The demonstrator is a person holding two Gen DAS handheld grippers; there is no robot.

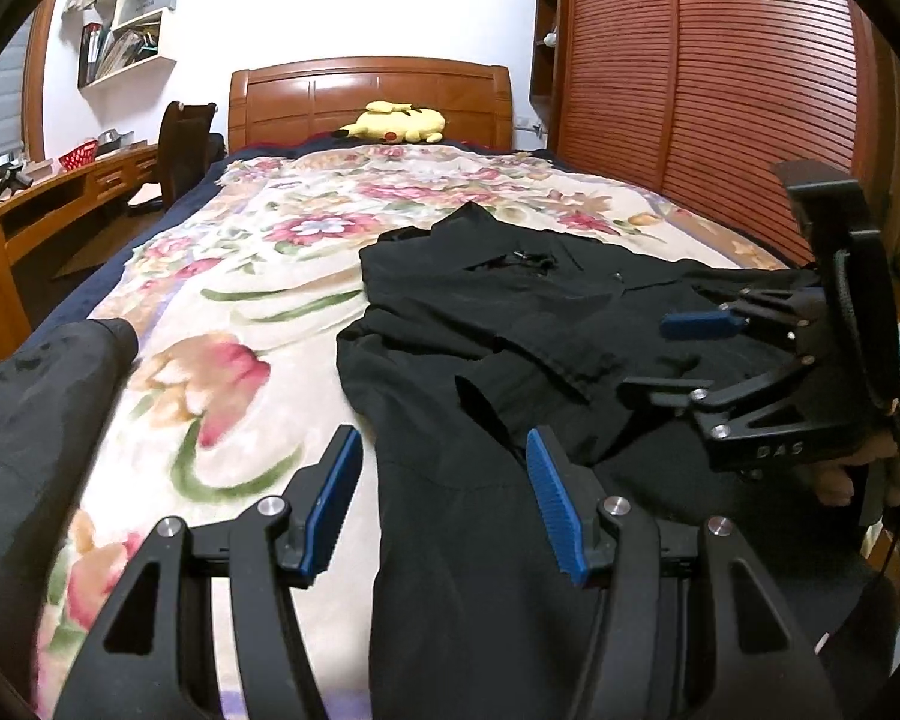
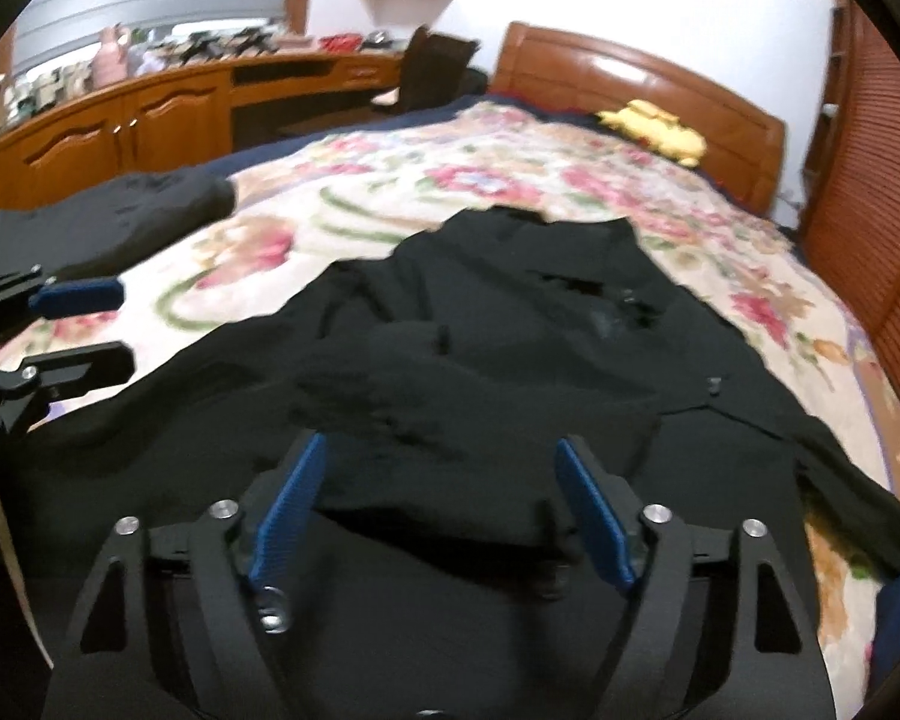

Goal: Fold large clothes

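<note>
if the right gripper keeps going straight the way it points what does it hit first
Most likely the black garment: the right gripper points down at its bunched fabric, which lies just ahead of the open fingers. Depth is unclear.

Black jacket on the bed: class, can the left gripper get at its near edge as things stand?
Probably yes. The left gripper is open, the black jacket edge lies between its fingers, and nothing covers it; the right gripper stays off to the side.

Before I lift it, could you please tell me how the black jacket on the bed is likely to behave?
The black jacket will probably be floppy: it lies creased, with a sleeve folded over its body. It will likely sag from a single grip, since it spreads widely over the floral blanket. Pushed, it should bunch up rather than slide, as the blanket looks fuzzy.
</note>
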